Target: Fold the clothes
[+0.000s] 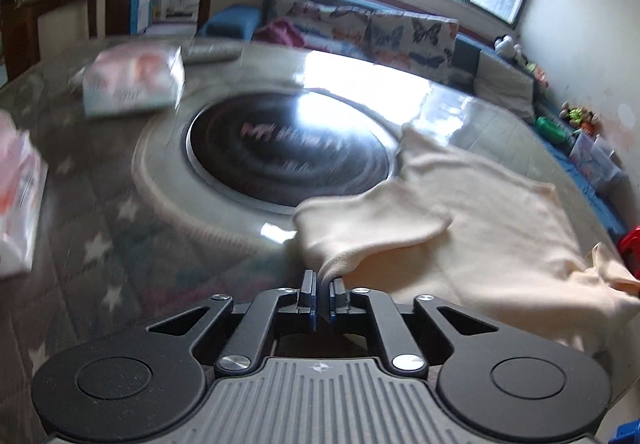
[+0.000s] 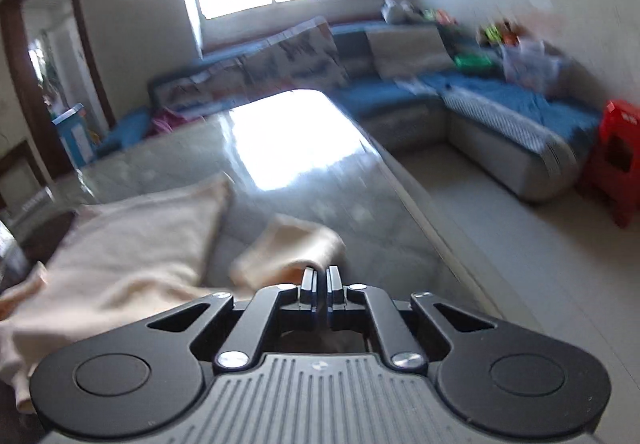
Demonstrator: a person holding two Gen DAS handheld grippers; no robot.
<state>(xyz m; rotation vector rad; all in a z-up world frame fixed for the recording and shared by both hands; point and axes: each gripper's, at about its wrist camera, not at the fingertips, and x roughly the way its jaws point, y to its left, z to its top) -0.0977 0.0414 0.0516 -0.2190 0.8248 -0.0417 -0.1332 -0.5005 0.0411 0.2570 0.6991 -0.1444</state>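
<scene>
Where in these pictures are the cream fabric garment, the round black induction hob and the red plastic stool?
Cream fabric garment [image 1: 492, 220]: left wrist view, flat body panel.
Round black induction hob [image 1: 288, 148]: left wrist view, centre of glass.
Red plastic stool [image 2: 616, 160]: right wrist view, front side.

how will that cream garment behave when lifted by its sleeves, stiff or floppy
Probably floppy: the cream garment sags from the left gripper in soft folds. Likely light, since a thin pinch by the right gripper holds up its sleeve end. It may slide easily on the glossy table.
</scene>
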